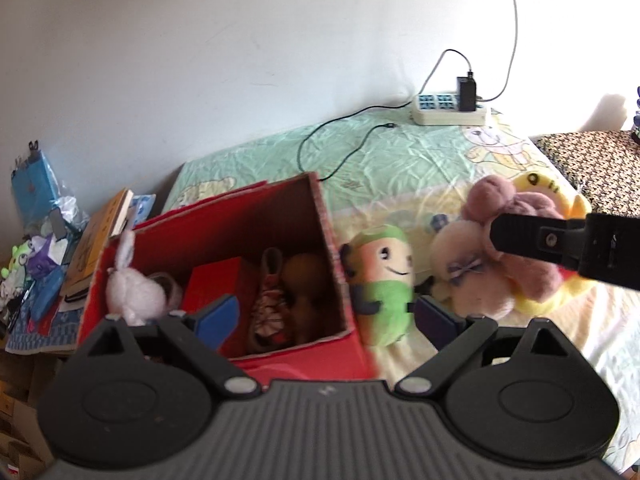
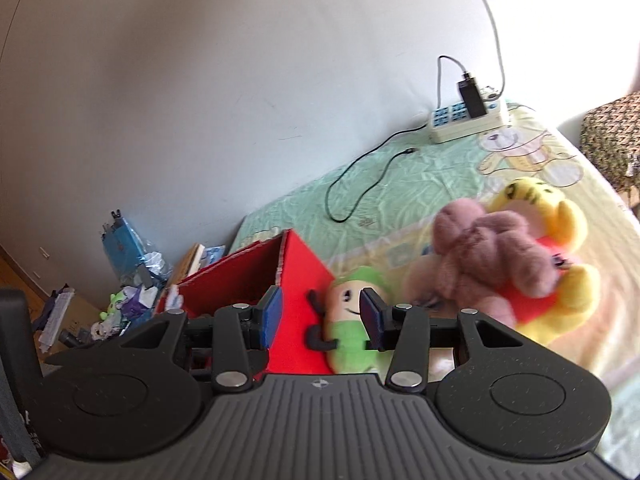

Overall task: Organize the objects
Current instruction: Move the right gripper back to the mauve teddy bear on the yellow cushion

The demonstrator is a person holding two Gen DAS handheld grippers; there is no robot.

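Observation:
A red cardboard box (image 1: 280, 360) stands open on the bed. Inside lie a small red box (image 1: 218, 280), a striped toy (image 1: 270, 304) and a brown plush (image 1: 308, 276), and a white bunny plush (image 1: 134, 288) leans at its left rim. Right of the box lies a green plush (image 1: 384, 284) (image 2: 352, 320), then a mauve plush (image 1: 516, 264) (image 2: 492, 252) over a yellow one (image 1: 560, 204) (image 2: 560, 300). My left gripper (image 1: 326, 318) hangs open over the box's front right corner, holding nothing. My right gripper (image 2: 320, 316) is open before the green plush. One of its fingers (image 1: 520, 236) overlaps the mauve plush.
A white power strip (image 1: 448, 110) (image 2: 468, 120) with a black charger and black cables (image 1: 340, 148) lies at the bed's far edge by the wall. Books (image 1: 100, 240) and cluttered bags (image 1: 36, 216) sit left of the box. A patterned cloth (image 1: 592, 168) is at the right.

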